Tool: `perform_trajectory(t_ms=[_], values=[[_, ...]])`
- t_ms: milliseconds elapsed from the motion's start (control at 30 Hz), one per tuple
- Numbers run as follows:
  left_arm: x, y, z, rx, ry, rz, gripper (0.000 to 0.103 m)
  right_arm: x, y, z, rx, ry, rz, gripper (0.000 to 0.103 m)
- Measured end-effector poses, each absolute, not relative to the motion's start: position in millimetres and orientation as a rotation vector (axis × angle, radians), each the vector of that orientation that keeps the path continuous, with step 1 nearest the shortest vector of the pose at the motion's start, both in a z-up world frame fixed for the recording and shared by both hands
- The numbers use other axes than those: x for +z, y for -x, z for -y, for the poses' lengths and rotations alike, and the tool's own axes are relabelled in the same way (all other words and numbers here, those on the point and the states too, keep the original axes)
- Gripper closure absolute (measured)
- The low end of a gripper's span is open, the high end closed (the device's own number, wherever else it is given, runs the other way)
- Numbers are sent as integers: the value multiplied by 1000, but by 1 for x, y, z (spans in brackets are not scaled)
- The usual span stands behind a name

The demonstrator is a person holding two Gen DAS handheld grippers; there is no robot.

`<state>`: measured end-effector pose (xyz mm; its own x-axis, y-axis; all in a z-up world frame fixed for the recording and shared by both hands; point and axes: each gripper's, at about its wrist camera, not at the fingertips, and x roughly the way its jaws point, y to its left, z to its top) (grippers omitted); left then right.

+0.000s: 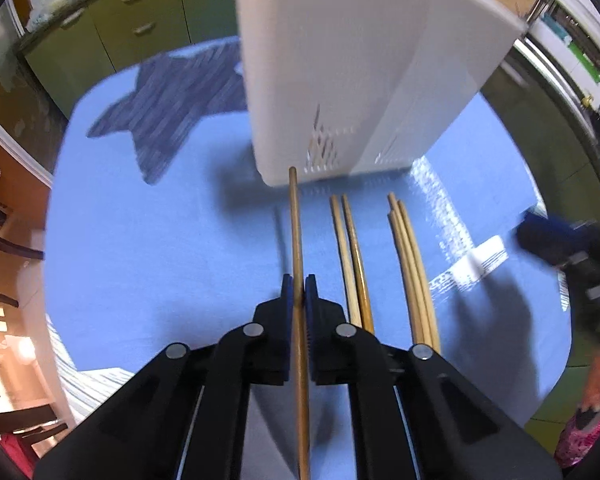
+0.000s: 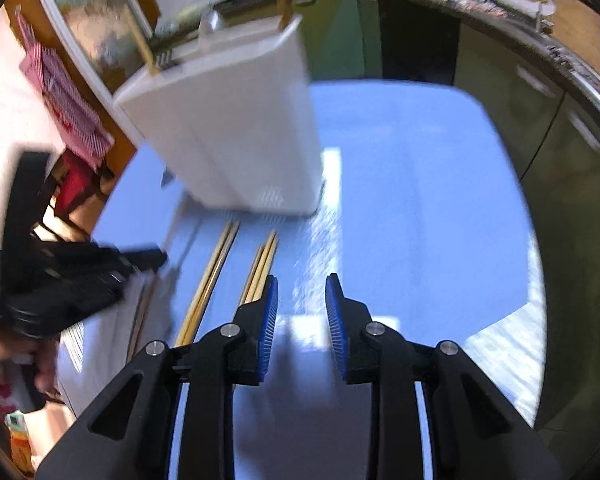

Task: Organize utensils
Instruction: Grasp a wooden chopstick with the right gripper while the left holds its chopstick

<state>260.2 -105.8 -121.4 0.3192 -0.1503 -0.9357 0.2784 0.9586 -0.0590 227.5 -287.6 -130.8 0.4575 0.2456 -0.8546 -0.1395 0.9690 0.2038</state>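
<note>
The left gripper (image 1: 299,286) is seen closed on a single brown chopstick (image 1: 296,232), which runs up between the blue pads (image 1: 287,292) and ends just before the base of a white utensil holder (image 1: 352,80). Nothing is seen between the gripper and the holder except this stick. To its right, a pair of chopsticks (image 1: 352,256) and then a bundle of three chopsticks (image 1: 410,272) are laid on the blue tablecloth (image 1: 160,260), roughly parallel and apart from each other. The sticks are thin, round and wooden, some paler than others.

The right gripper (image 2: 302,292) is held with a narrow gap between its pads, and nothing is gripped; only cloth is seen through the gap. The bundle of three lies just beside its left finger.

A dark star-shaped mat (image 1: 172,104), left of the holder, is shown only in the left wrist view. Sticks standing in the holder's top are shown more plainly in the right wrist view, as is a hand on the other gripper's handle at the left edge.
</note>
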Motion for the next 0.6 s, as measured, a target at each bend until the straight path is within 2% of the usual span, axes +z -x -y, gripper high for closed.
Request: perform_trajectory(t_ms=[167,367,600], values=[[-91,-240,96,-293,-105,-1125,97,-157,-241,265,263,-114,-1151,78],[-65,-223,92,-318,-111,-1058,97,-177,-256,251,236,-95,-1222,84],[-64,-222,86,-333,-104,-1048,97,-186,-259,237,214,-69,-1234,87]])
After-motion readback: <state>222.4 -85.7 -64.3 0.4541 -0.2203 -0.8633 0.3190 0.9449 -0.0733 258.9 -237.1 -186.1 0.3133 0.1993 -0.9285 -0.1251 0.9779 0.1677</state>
